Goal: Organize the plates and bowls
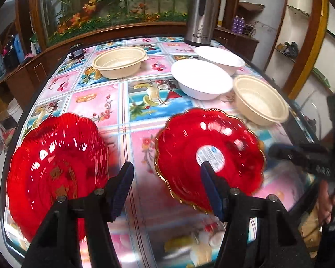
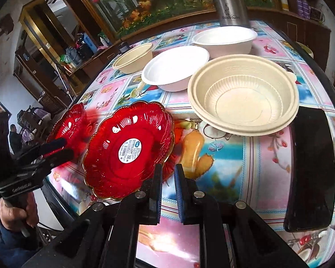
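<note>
Surface (image 1: 143, 134): covered by a glossy fruit-and-flower patterned cloth, carrying two red plates and four bowls.

Left hand-held gripper (image 1: 165, 174): jaws apart, nothing between them; only patterned cloth shows in the gap. In the right wrist view the same tool (image 2: 58, 148) appears at lower left of the frame, held by a hand (image 2: 15, 214), its tips over the edge of the far red plate.

Right hand-held gripper (image 2: 168, 176): jaws nearly together, nothing clamped. Its tips sit just beside the lower right rim of the labelled red plate; contact cannot be confirmed.

Red plate with gold lettering (image 1: 55, 169): lower left of the left wrist frame, flat on the surface.

Labelled red plate (image 2: 128, 149): scalloped, gold-rimmed, white round sticker at centre, centre-left of the right wrist frame. The two plates lie apart.

Bowls: one beige bowl (image 2: 243, 93) centre right, near the labelled plate; a second beige bowl (image 2: 134, 58) further back at upper centre-left; two white bowls (image 2: 175, 67) (image 2: 225, 40) between and behind them.

Steel kettle (image 2: 230, 2): upper edge, behind the bowls.

Dark phone (image 2: 310, 169): flat on the surface, right side of the frame.
</note>
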Motion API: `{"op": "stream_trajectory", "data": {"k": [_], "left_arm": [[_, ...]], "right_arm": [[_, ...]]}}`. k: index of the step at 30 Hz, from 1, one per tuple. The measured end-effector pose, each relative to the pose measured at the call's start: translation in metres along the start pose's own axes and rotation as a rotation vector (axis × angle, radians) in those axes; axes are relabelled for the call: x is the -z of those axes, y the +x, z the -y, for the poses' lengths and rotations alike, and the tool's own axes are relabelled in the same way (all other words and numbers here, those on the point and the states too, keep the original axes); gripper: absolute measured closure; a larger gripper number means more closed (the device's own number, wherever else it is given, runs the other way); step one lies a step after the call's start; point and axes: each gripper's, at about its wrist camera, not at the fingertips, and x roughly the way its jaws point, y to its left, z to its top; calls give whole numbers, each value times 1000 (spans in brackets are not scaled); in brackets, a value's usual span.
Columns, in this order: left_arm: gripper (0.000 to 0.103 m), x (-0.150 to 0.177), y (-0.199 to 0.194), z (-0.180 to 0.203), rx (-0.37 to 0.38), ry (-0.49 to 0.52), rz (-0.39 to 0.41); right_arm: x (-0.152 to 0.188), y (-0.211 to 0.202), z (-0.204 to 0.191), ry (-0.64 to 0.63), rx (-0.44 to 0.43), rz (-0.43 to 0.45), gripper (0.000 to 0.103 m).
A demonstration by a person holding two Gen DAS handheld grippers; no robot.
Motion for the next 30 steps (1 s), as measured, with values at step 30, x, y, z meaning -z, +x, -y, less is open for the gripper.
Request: {"op": "stream_trajectory", "data": {"k": [30], "left_arm": [[58, -2, 40, 19, -4, 32, -63]], "right_arm": [[-2, 24, 9, 114, -81, -13, 90]]}}
